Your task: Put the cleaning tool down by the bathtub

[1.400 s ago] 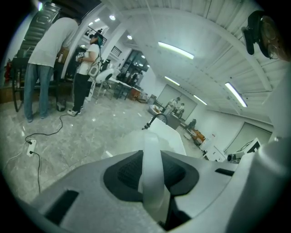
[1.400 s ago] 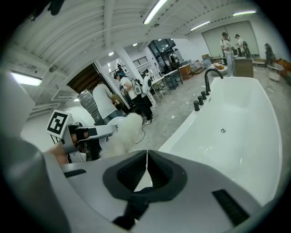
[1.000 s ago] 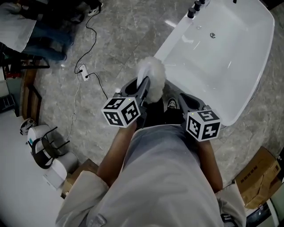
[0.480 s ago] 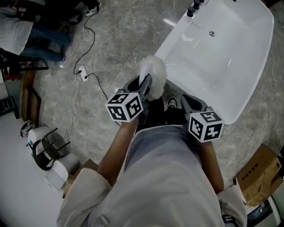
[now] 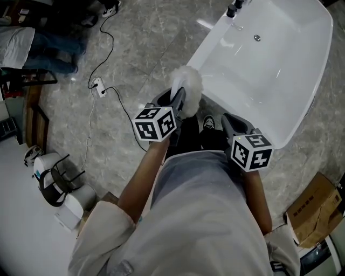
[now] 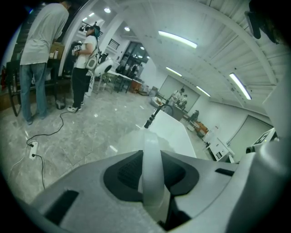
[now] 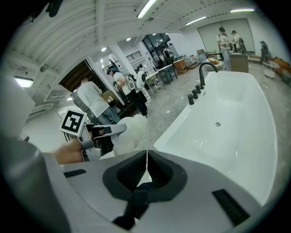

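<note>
The cleaning tool has a fluffy white head [image 5: 186,89] and a pale, translucent handle [image 6: 151,175]. My left gripper [image 5: 177,100] is shut on that handle, which stands upright between the jaws in the left gripper view. It holds the tool over the marble floor just off the near left rim of the white bathtub [image 5: 280,59]. My right gripper [image 5: 226,118] hovers by the tub's near rim with its jaws shut and nothing in them. In the right gripper view the tub [image 7: 227,127] lies ahead, with the fluffy head [image 7: 129,129] at the left.
A power strip [image 5: 98,87] with a black cable lies on the floor to the left. A cardboard box [image 5: 315,215] sits at the lower right and a white device with black straps [image 5: 54,180] at the lower left. Black taps [image 5: 233,11] stand at the tub's far end. People [image 6: 34,59] stand further off.
My left gripper has drifted a little to the right and forward with the tool. The right gripper has barely moved.
</note>
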The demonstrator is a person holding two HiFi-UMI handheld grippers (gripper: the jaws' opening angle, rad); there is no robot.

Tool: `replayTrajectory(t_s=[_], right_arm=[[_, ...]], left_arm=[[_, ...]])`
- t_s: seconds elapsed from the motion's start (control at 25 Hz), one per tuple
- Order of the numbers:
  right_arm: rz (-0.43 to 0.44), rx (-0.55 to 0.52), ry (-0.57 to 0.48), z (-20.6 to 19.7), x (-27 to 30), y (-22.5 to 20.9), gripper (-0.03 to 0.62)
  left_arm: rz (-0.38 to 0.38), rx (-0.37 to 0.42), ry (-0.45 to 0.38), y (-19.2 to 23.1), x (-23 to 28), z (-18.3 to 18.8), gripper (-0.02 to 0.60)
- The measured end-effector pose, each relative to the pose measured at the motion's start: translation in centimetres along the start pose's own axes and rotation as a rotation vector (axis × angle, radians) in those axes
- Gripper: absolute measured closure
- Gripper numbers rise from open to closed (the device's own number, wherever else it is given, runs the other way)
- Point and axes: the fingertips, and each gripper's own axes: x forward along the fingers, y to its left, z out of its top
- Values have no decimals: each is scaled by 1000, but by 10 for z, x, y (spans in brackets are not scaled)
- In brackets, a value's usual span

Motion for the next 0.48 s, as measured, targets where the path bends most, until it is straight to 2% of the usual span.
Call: replayTrajectory(t_s=[0.48], right_arm=[[-11,2,4,-1,-4,-3,582]], left_arm=[[13,0,49,10,15,-18,492]])
